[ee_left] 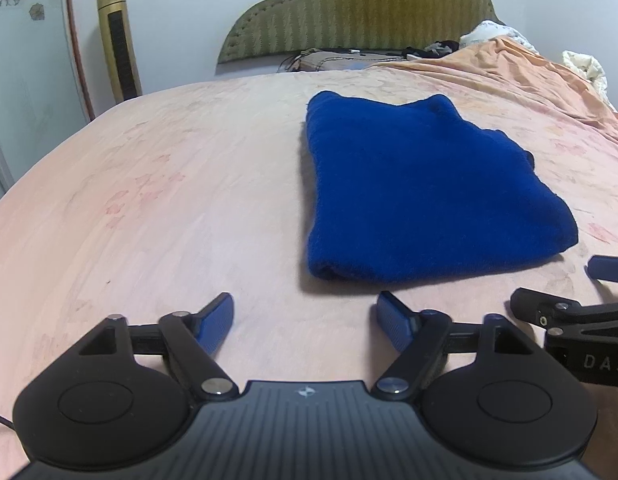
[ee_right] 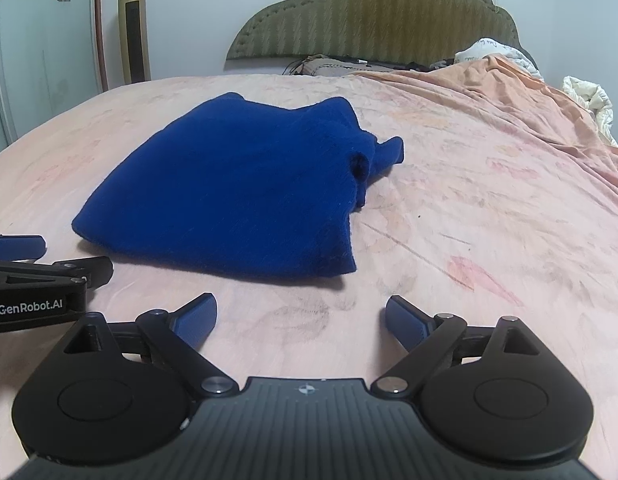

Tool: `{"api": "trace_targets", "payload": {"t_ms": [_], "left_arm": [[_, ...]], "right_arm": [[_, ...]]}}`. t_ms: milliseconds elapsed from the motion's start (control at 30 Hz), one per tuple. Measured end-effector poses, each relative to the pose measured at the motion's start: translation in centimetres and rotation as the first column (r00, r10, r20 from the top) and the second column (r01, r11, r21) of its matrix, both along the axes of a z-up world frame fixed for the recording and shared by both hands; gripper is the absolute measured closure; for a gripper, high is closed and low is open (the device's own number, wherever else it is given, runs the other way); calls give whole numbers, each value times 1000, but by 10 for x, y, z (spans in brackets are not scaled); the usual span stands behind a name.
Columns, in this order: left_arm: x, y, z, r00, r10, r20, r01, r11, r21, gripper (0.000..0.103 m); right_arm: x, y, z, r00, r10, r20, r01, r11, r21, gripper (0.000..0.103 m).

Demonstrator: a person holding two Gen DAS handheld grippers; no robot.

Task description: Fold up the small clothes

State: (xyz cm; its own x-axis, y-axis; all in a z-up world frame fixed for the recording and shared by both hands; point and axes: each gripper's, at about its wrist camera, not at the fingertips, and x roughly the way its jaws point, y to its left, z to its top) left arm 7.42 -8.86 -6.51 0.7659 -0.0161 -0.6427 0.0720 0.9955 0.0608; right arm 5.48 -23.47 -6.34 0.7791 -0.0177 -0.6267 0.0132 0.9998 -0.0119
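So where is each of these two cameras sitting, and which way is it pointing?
Left wrist view: sits on the left gripper, looking forward across the bed toward the headboard; its own open fingers show, and the right gripper's tip at the right edge.
Right wrist view: sits on the right gripper, facing the same way; its own open fingers show, and the left gripper at the left edge.
Shared: the folded blue garment, the bed, the headboard, the gold tower fan.

Fuzzy matt knit garment [ee_left: 425, 188] on smooth cotton-like sheet [ee_left: 169, 208]; matt black plastic tongs [ee_left: 305, 320], ribbed blue pads [ee_left: 217, 322].
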Motion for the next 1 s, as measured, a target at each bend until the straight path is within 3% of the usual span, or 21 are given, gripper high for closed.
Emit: {"api": "trace_targets", "payload": {"t_ms": [200,467,600,767,1000], "left_arm": [[-3,5,-3,1000,28,3,-28,1000,-13,14],[-6,10,-4,1000,18,-1,-19,999,-32,13],[-6,14,-5,999,37,-3,-37,998,-51,4],[-7,19,-6,999,53,-4,-53,995,-86,3],[-8,18,-7,999,49,0,-49,996,-69,3]], "right_arm": [[-5,6,2,1000,12,-8,-12,1000,-5,6],[-6,13,3,1000,14,-18,-14,1000,-11,4],[-6,12,0,1000,-1,-27,1,1000,2,1],[-7,10,0,1000,-6,-30,6,1000,14,1],[-8,7,0,1000,10,-21,-10,1000,-4,1]]}}
